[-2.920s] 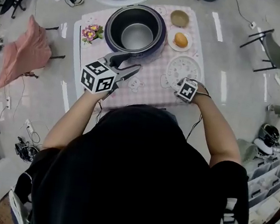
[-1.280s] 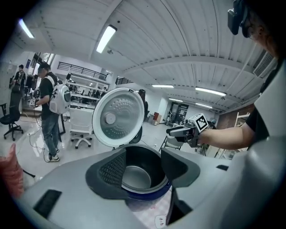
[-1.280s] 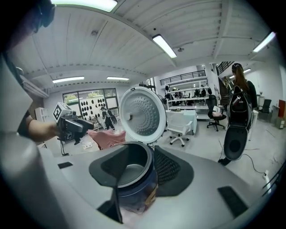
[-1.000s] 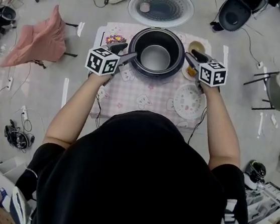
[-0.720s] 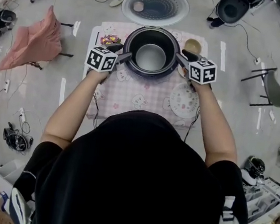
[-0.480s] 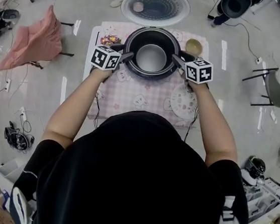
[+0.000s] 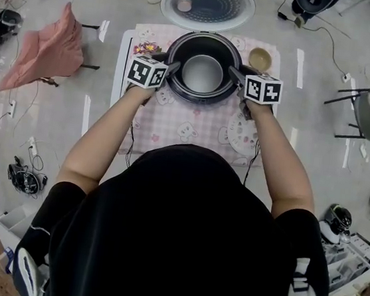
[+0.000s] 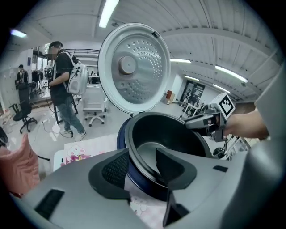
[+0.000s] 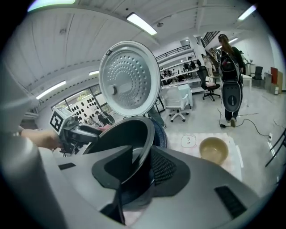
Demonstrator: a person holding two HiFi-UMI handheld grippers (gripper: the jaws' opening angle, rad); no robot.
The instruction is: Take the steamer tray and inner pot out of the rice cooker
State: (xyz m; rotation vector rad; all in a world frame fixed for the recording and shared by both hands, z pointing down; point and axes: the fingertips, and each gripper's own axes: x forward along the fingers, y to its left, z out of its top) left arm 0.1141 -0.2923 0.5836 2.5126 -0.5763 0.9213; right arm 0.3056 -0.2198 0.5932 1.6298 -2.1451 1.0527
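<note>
The blue rice cooker (image 7: pixel 200 93) stands on the checked tablecloth with its lid (image 7: pixel 208 3) swung up behind. The dark inner pot (image 7: pixel 202 72) sits inside it. My left gripper (image 7: pixel 170 68) straddles the pot's left rim (image 8: pixel 134 154), its jaws closing with a gap still showing at the pads. My right gripper (image 7: pixel 234 73) straddles the right rim (image 9: pixel 145 134), also closing, the outer pad close against the wall and a sliver of room at the inner jaw. The white perforated steamer tray (image 7: pixel 235 133) lies on the cloth under my right forearm.
A tan bowl (image 7: pixel 259 58) sits right of the cooker and a flower ornament (image 7: pixel 147 48) to its left. A pink-draped chair (image 7: pixel 46 50) and a grey chair (image 7: pixel 360 112) flank the table. A person with a backpack (image 8: pixel 62 85) walks in the background.
Both grippers came down and inward from beside the cooker onto the pot's rim. The left jaws have narrowed.
</note>
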